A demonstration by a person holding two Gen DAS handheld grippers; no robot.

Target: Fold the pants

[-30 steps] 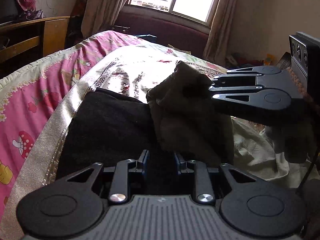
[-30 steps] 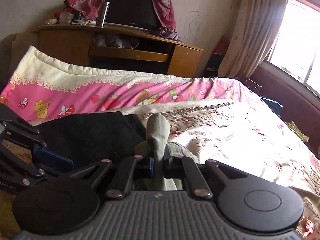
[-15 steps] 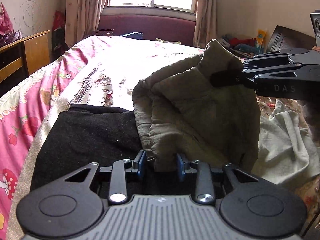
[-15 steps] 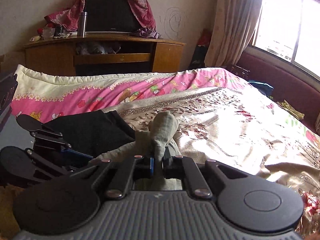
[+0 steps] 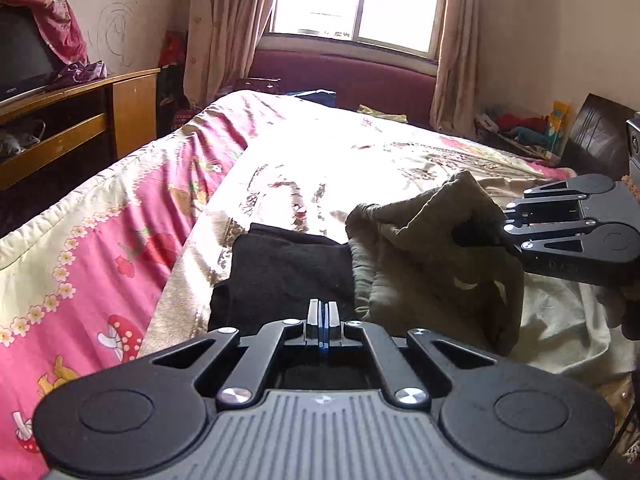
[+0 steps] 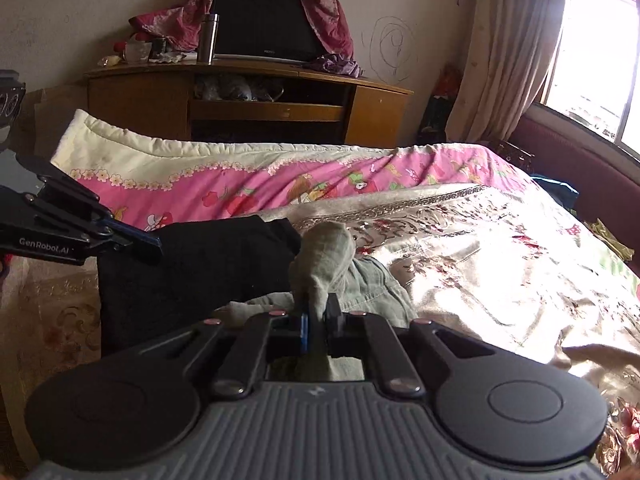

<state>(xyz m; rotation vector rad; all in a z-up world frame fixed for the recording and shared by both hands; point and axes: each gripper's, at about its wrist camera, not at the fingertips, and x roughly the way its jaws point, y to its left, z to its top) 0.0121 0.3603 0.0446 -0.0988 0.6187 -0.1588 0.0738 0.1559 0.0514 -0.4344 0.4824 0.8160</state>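
Bed cover, near edge: your left tongs (image 5: pixel 322 314) just snapped closed, empty, beside the olive pants (image 5: pixel 424 264). Right tongs (image 6: pixel 316 322) stay clamped on them; regrasp before folding.

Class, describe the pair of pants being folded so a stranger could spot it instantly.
Start at the bed under the window. Near its pink-edged side lies a black garment; beside it are the olive-green pants, bunched, one corner lifted by the right gripper.

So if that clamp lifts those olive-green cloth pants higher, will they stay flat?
Probably not: the olive-green cloth pants already sag in folds from the right gripper that pinches them. They seem floppy and light, likely to drape and bunch.
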